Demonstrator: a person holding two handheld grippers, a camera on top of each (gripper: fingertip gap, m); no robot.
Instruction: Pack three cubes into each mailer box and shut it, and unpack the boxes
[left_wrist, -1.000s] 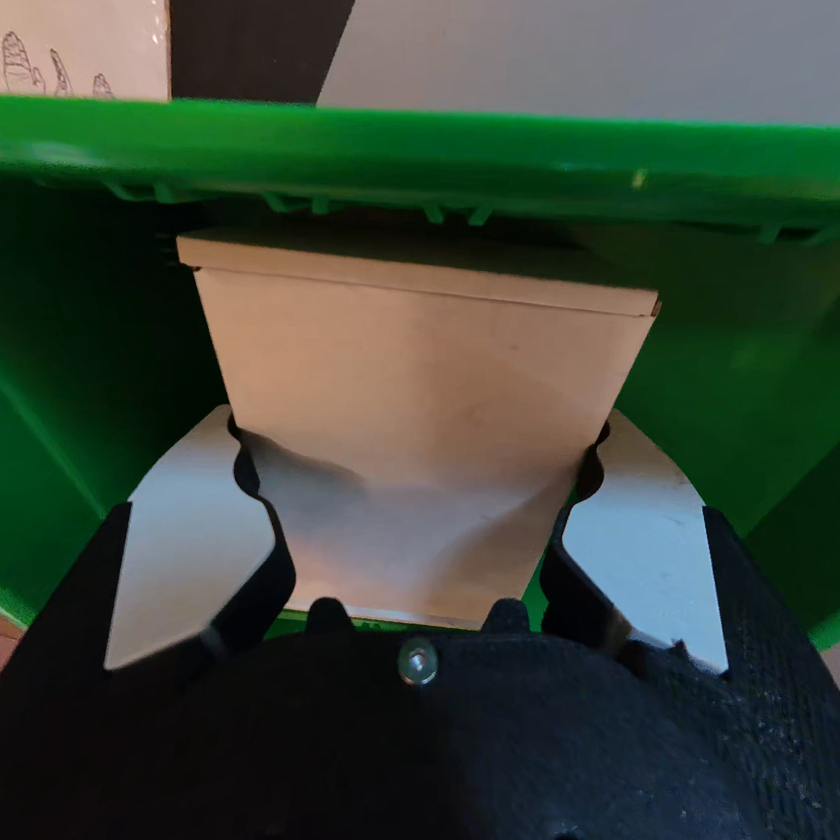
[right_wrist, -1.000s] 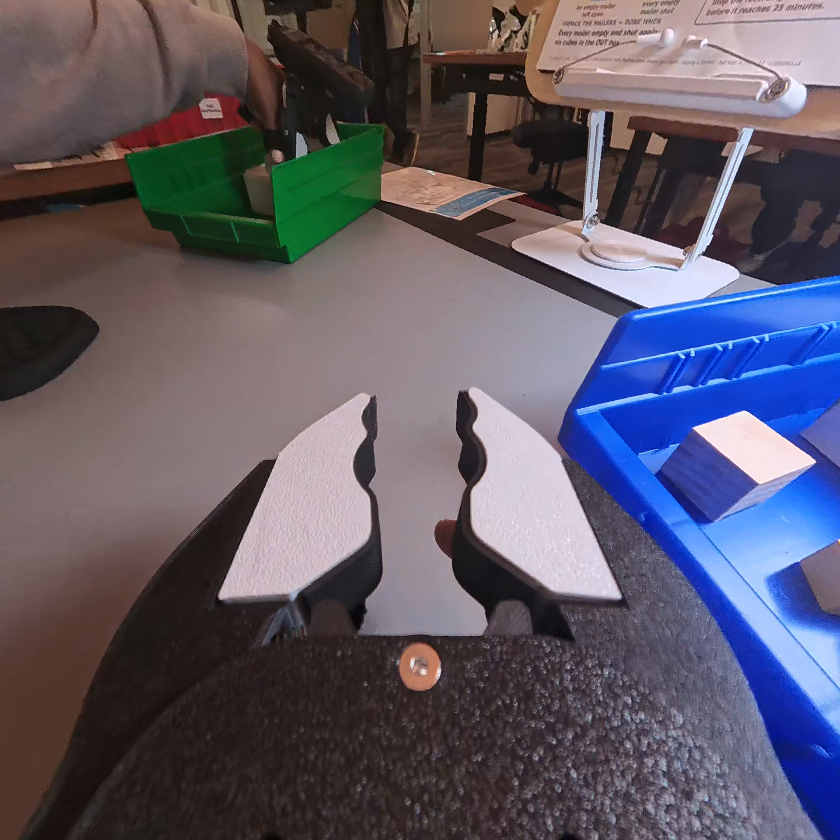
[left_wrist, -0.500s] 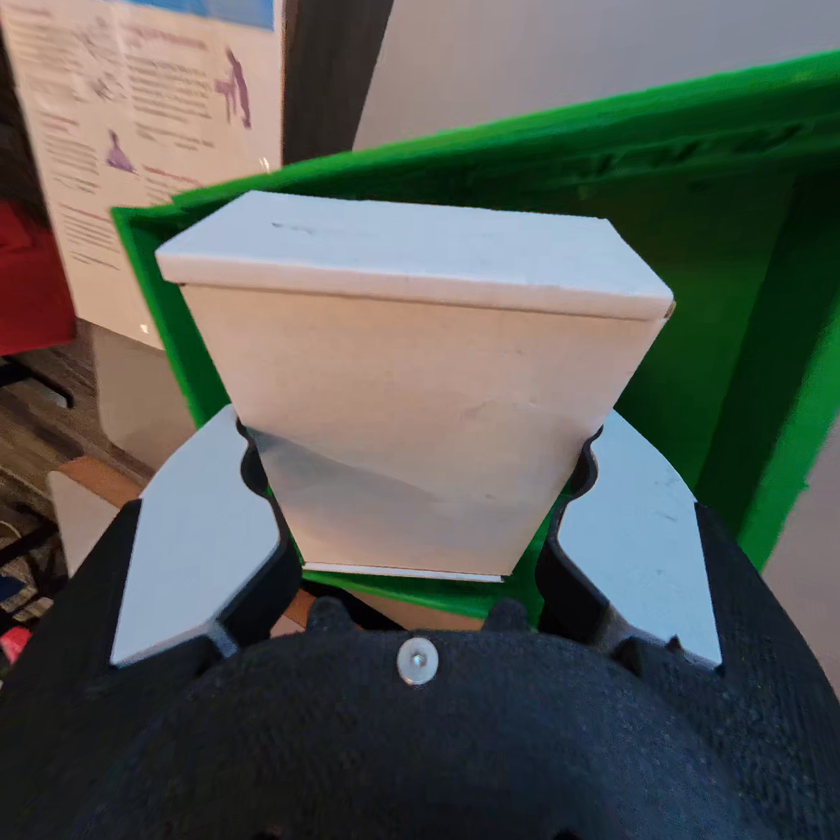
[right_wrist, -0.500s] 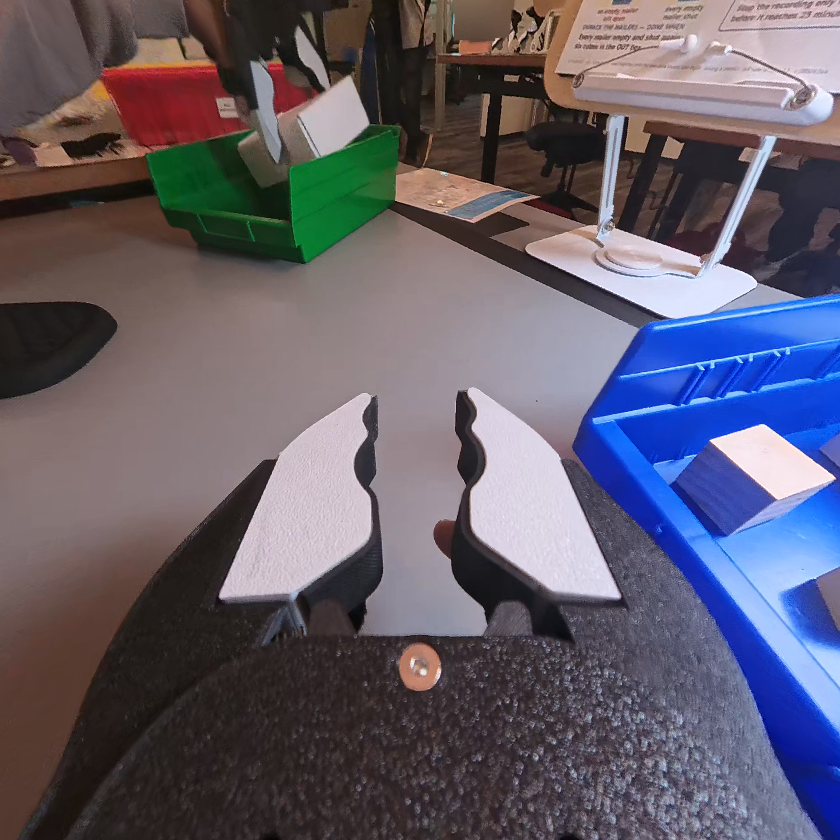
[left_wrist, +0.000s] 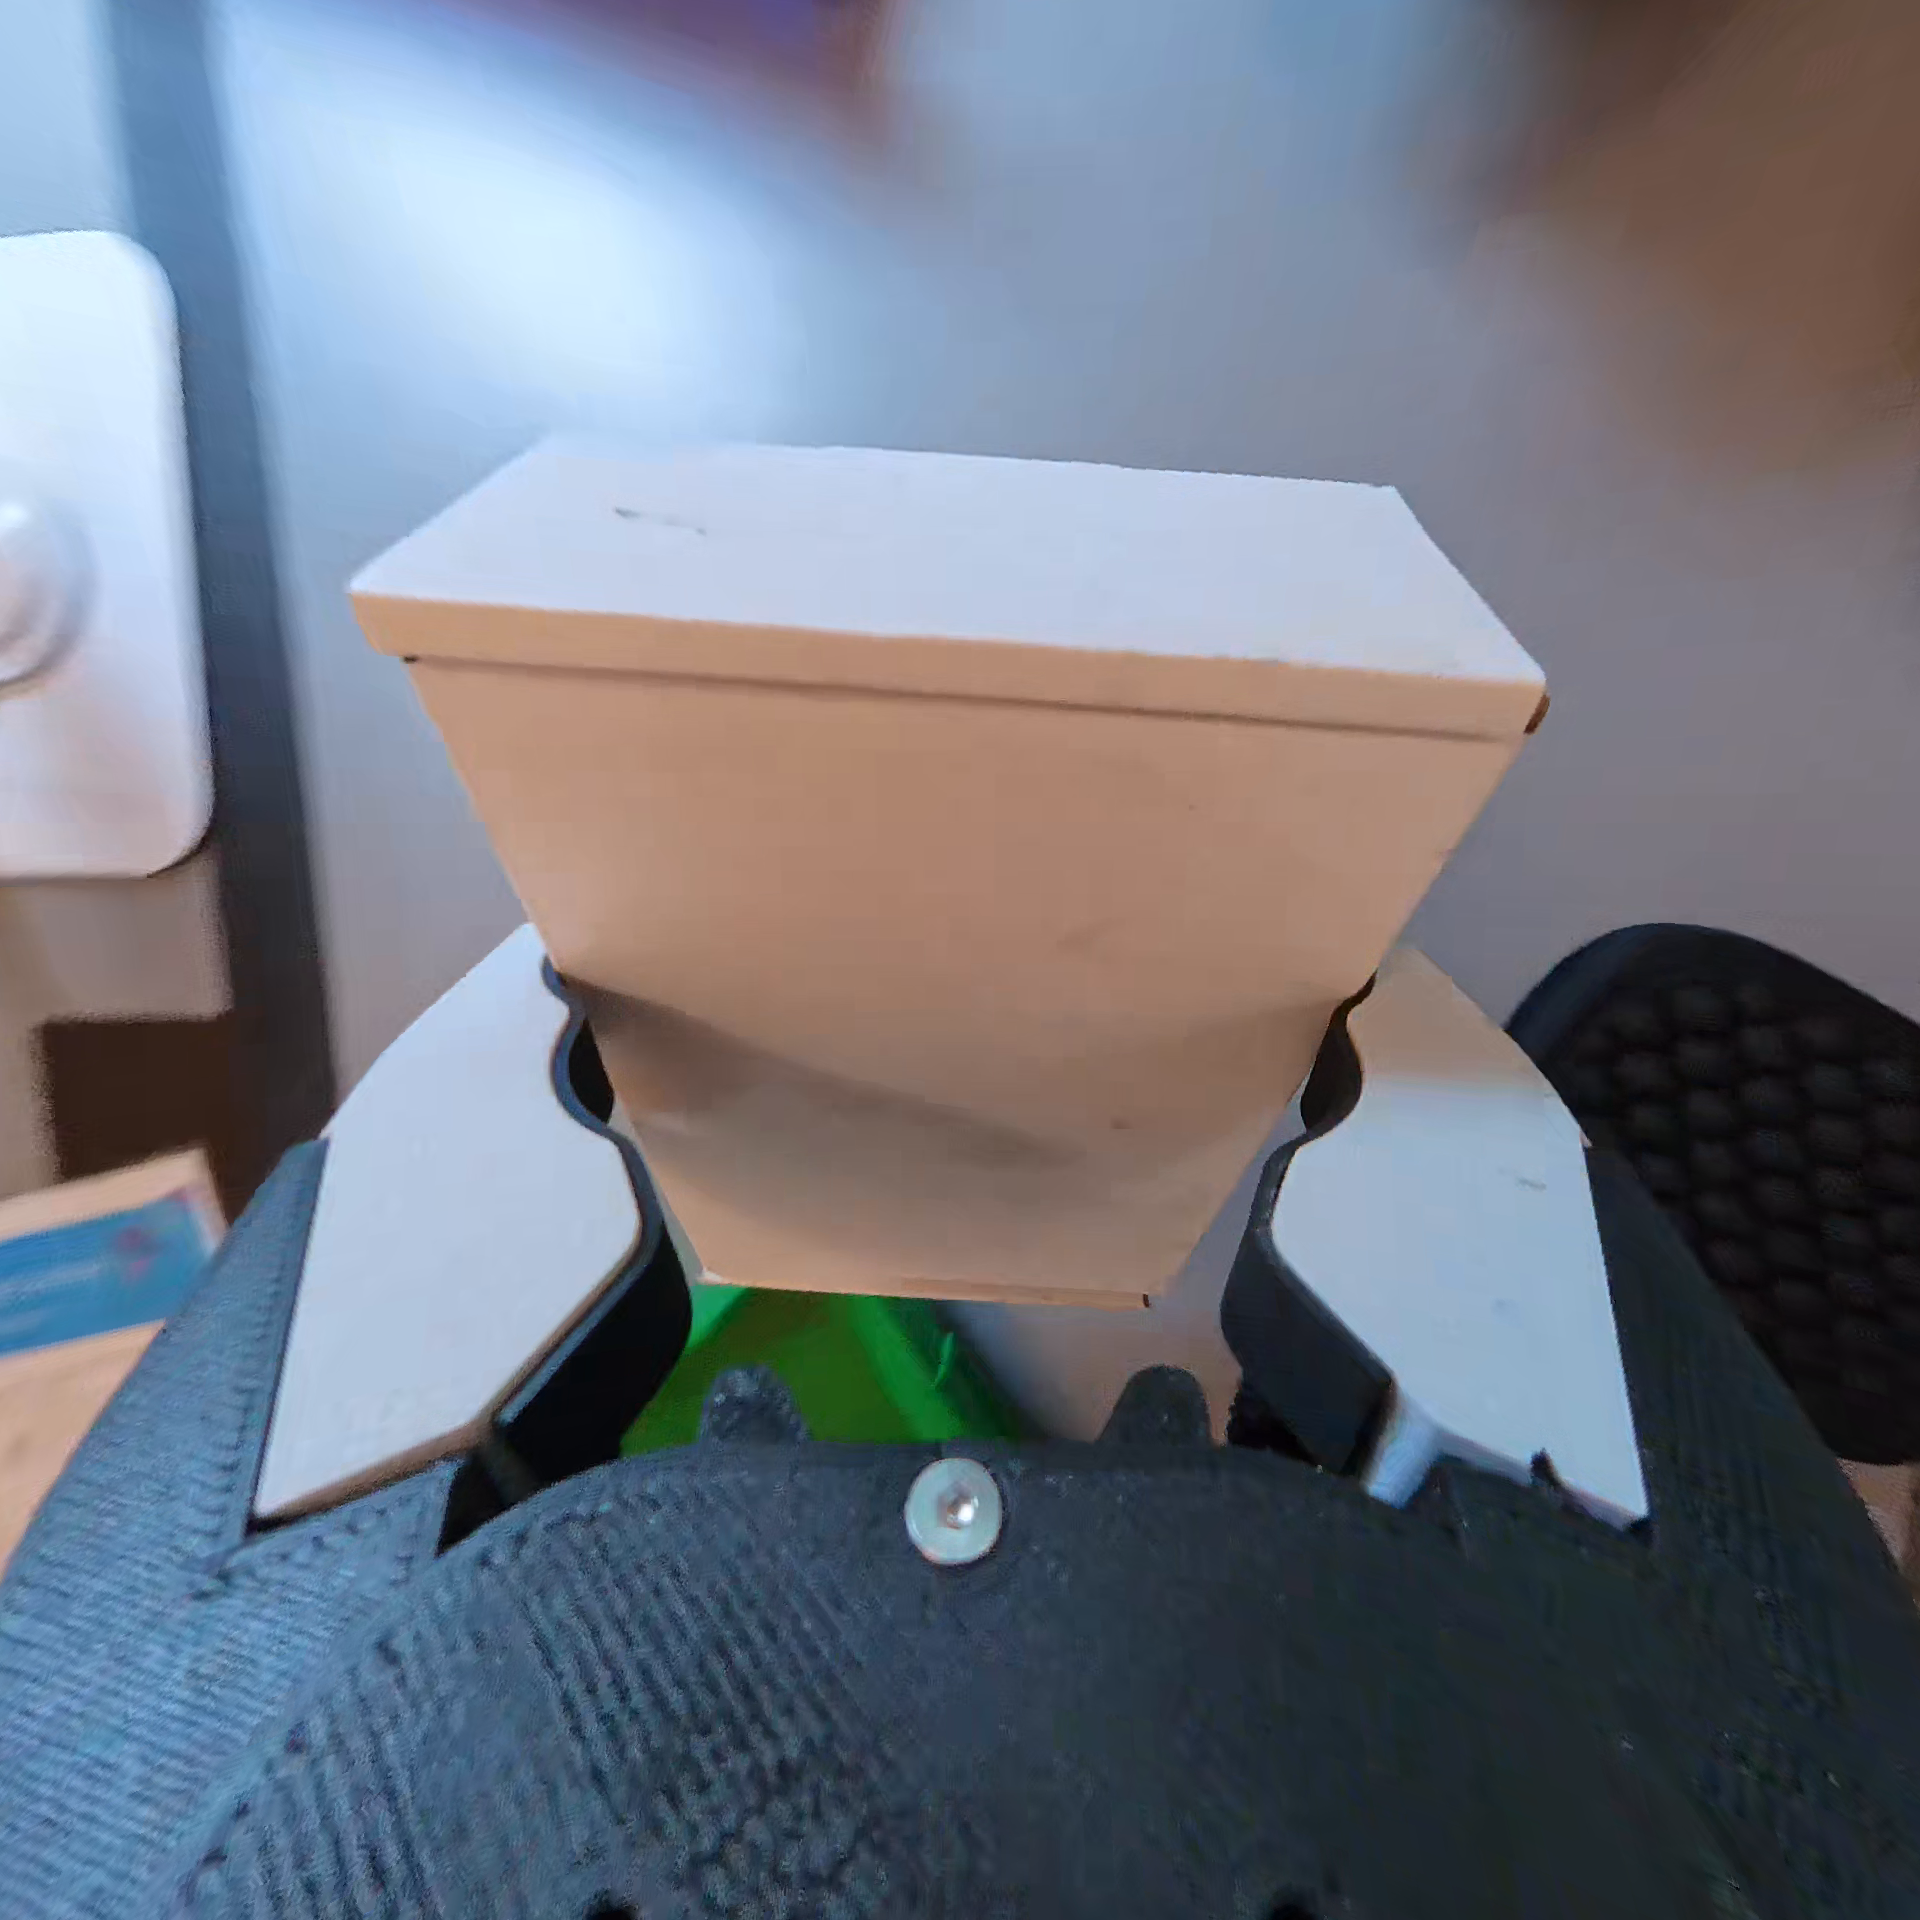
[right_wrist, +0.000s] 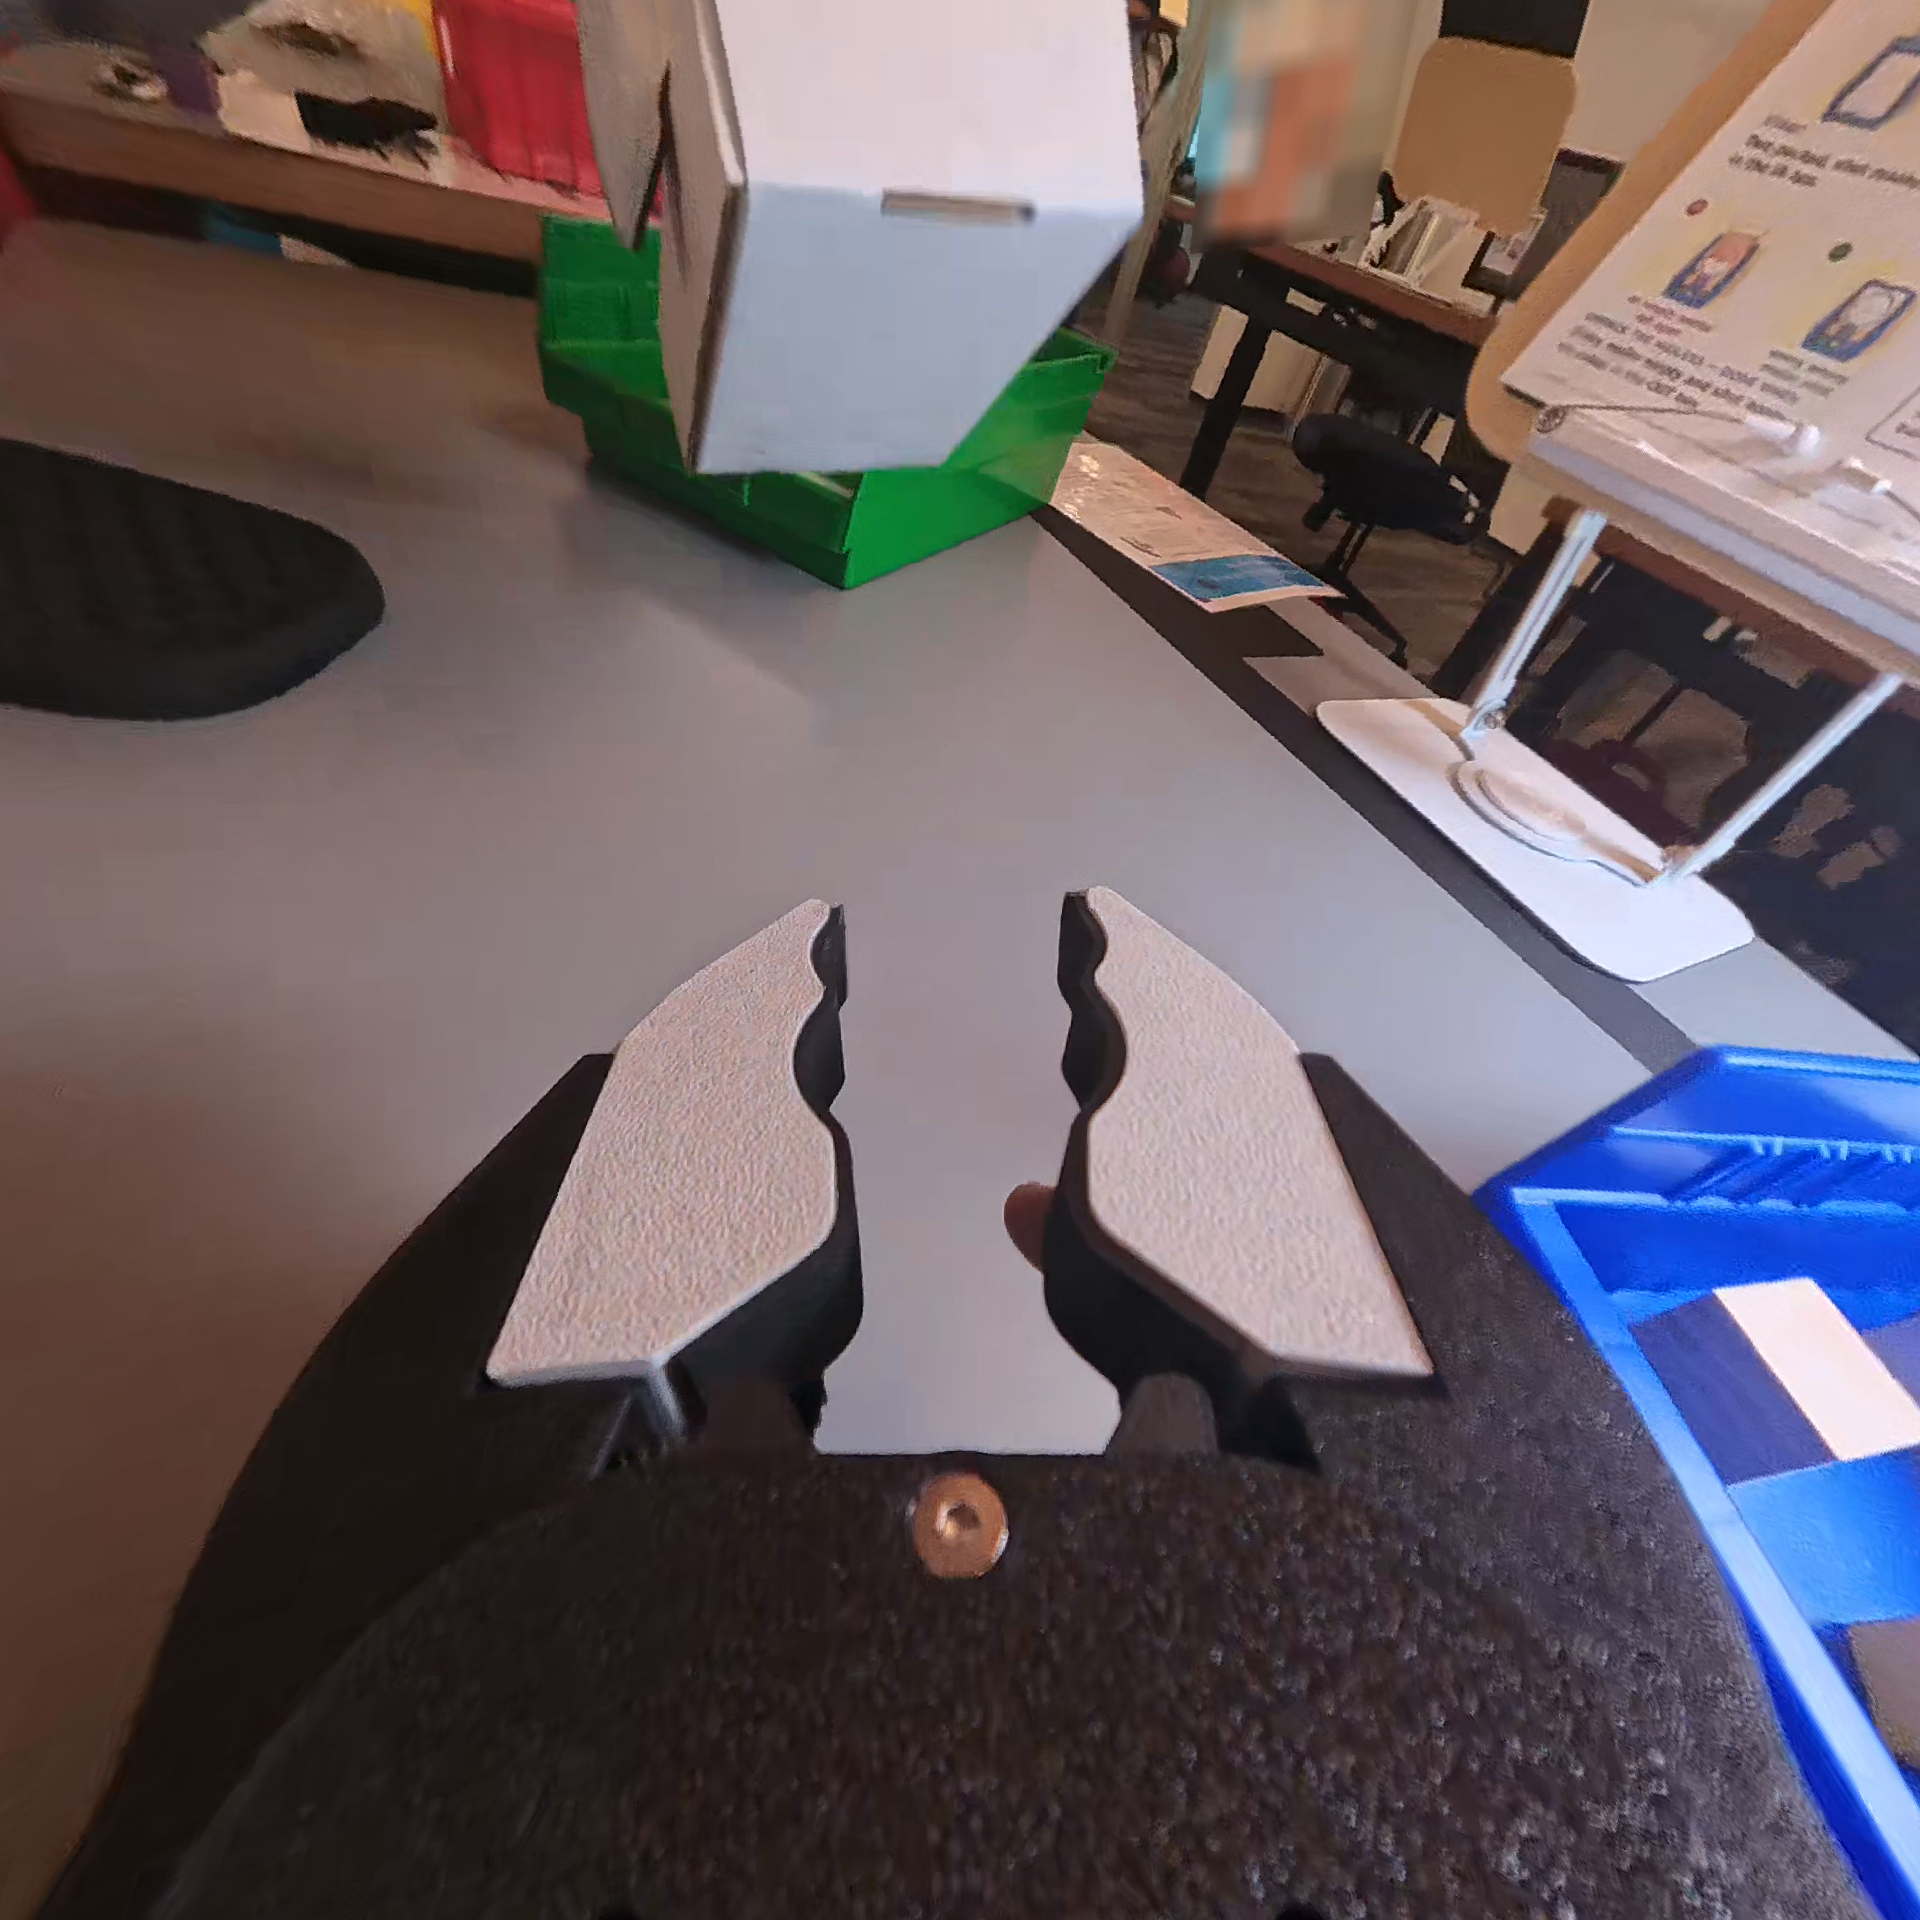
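Observation:
My left gripper (left_wrist: 951, 997) is shut on a closed white mailer box (left_wrist: 935, 790) and holds it in the air above the grey table. The same box (right_wrist: 894, 260) shows in the right wrist view, high over the green bin (right_wrist: 914, 488), with one left finger (right_wrist: 623, 135) on its side. My right gripper (right_wrist: 951, 925) is open and empty, low over the table (right_wrist: 623, 790). A blue bin (right_wrist: 1714, 1299) at the right holds a light wooden cube (right_wrist: 1829, 1371).
A black mesh pad (right_wrist: 156, 592) lies at the left and also shows in the left wrist view (left_wrist: 1745, 1164). A white document stand (right_wrist: 1558, 831) with an instruction sheet stands at the right table edge. A leaflet (right_wrist: 1205, 551) lies behind the green bin. Spacing between my two grippers at the tips: around 20 cm.
My left gripper has lifted the mailer box out of the green bin and carried it up and toward the table's middle. My right gripper has stayed open and turned a little to the left.

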